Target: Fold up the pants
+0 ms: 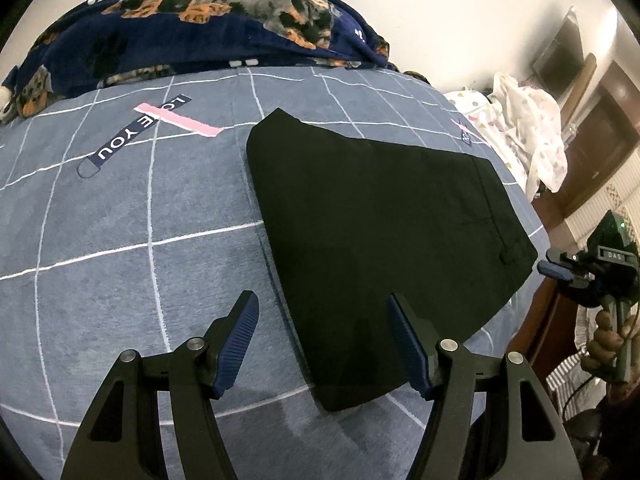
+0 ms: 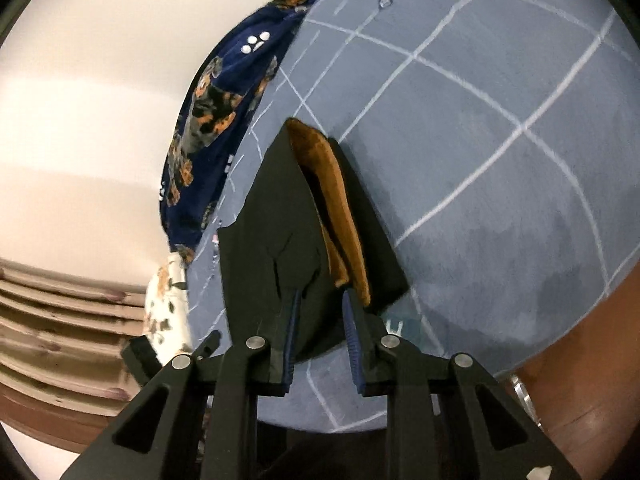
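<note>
Folded black pants (image 1: pixel 380 220) lie flat on the blue-grey checked bedsheet (image 1: pixel 120 240). My left gripper (image 1: pixel 324 332) hovers open over their near corner, and the pads touch nothing. My right gripper (image 1: pixel 548 265) comes in from the right at the waistband corner, held by a person's hand (image 1: pixel 608 340). In the right wrist view, the right gripper (image 2: pixel 322 314) stands narrow, with the black pants (image 2: pixel 272 220) reaching in between its pads, and it looks shut on the waistband end. The brown lining (image 2: pixel 336 200) shows inside the gaping waistband.
A navy dog-print blanket (image 1: pixel 200 20) is heaped along the far side of the bed. A white patterned cloth (image 1: pixel 528 128) lies at the right corner, where the bed drops off. Bare sheet lies left of the pants, with a pink and navy printed label (image 1: pixel 160 120).
</note>
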{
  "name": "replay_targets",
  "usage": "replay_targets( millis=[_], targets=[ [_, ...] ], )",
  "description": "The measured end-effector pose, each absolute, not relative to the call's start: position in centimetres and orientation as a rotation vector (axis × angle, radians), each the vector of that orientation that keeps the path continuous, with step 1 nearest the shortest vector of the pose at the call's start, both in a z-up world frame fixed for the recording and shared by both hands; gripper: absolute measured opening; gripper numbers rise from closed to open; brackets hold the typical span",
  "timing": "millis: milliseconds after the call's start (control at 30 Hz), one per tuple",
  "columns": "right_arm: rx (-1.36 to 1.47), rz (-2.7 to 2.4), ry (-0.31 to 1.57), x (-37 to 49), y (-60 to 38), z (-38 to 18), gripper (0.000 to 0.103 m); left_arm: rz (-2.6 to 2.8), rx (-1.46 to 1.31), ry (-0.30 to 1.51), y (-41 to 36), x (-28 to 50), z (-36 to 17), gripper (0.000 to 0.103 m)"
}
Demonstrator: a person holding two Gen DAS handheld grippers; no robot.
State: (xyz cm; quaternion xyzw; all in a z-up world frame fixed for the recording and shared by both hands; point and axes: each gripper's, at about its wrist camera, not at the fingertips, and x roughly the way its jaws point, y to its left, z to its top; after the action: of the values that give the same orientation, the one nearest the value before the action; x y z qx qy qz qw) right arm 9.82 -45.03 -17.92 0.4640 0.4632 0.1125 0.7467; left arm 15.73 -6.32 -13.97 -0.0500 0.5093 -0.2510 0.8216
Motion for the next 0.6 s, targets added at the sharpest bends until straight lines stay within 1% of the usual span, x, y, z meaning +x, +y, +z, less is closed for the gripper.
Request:
replay_targets(
  millis=[167, 400, 433, 467, 600],
  targets=[
    [1.033, 0.247, 1.061, 10.4, -44.1, -19.0, 0.023, -0.537, -0.117, 1.091, -6.3, 15.6, -13.9, 0.067],
    [1.049, 0.243, 1.055, 11.9, -43.8, -19.4, 0.026, -0.544, -0.093, 1.096, -6.7, 15.2, -14.0, 0.068],
    [1.050, 0.238, 1.051, 11.9, -43.9, -19.5, 0.025, -0.543, -0.089, 1.099, -6.7, 15.3, -14.1, 0.068],
    [1.051, 0.233, 1.050, 12.1, -44.0, -19.6, 0.012, -0.542, -0.086, 1.102, -6.7, 15.3, -14.2, 0.068],
    [1.046, 0.275, 1.014, 11.6, -43.7, -18.9, 0.010, -0.536, -0.083, 1.089, -6.6, 15.3, -14.0, 0.068]
  ],
)
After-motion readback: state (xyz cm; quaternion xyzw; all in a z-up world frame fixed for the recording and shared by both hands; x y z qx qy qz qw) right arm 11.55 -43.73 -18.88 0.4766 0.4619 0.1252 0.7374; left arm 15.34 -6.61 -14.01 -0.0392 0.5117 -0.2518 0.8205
